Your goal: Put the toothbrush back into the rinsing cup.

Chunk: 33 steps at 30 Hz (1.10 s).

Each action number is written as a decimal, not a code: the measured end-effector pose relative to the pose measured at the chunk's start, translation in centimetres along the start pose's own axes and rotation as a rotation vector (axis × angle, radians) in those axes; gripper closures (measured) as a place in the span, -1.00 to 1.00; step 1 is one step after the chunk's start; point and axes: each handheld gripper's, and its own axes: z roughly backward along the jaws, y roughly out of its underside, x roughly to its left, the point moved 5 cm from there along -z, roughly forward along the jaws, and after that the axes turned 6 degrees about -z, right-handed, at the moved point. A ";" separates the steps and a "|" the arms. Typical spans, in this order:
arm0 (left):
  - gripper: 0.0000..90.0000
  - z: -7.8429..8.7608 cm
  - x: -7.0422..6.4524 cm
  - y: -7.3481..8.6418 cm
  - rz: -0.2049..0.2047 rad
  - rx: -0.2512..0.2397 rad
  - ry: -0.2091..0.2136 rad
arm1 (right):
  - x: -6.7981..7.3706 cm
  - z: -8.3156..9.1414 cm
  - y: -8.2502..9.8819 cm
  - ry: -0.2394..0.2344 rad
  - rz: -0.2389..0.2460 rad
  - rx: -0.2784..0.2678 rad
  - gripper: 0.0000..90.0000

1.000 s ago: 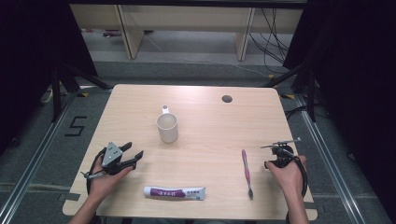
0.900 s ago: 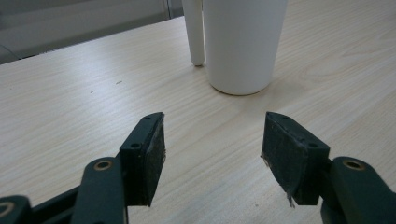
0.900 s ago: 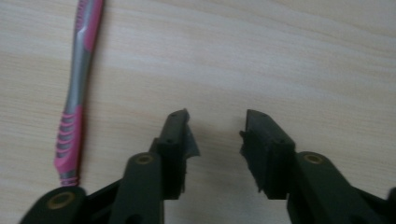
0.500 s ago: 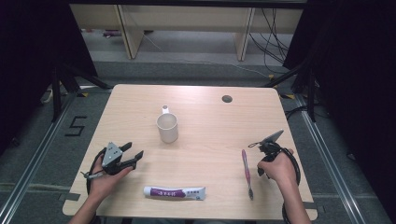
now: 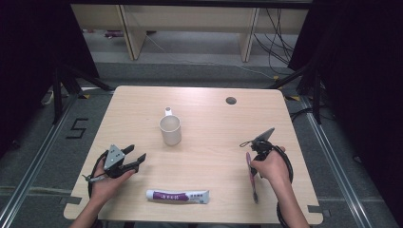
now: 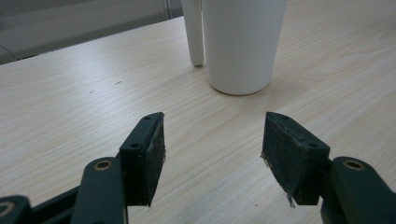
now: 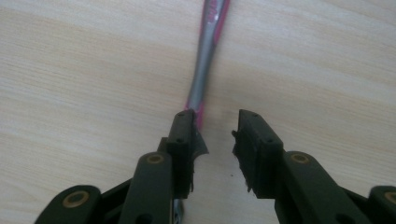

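Note:
A pink and grey toothbrush lies at the table's right front, its handle running away from my right gripper. That gripper is tipped down over the brush's far end. Its jaws stand a little apart, the left jaw right over the handle and nothing clamped between them. My left gripper rests at the left front, open wide and empty. It faces a white mug that stands upright near the table's middle. A white toothpaste tube lies along the front edge.
The light wooden table has a round cable hole at its back right. Dark frame legs and cables stand on the floor behind and beside it. Bare wood lies between the mug and the toothbrush.
My right gripper has swung left from the table's right edge and tilted down over the toothbrush's far end. The left gripper, mug and tube have stayed put.

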 end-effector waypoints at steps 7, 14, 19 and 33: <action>-0.13 0.0 0.0 0.0 0.002 0.002 0.000 | 1.0 -0.5 -0.6 0.010 -0.010 0.023 0.45; -0.13 0.0 0.0 0.0 0.003 0.006 0.002 | 1.6 -1.0 -0.9 0.014 -0.038 0.038 0.45; -0.13 0.0 0.0 0.0 0.003 0.004 0.002 | 1.4 -1.2 -1.2 0.012 -0.004 0.017 0.49; -0.14 0.0 0.0 0.0 0.005 0.002 0.003 | 1.4 -1.3 -1.0 0.011 -0.017 0.049 0.56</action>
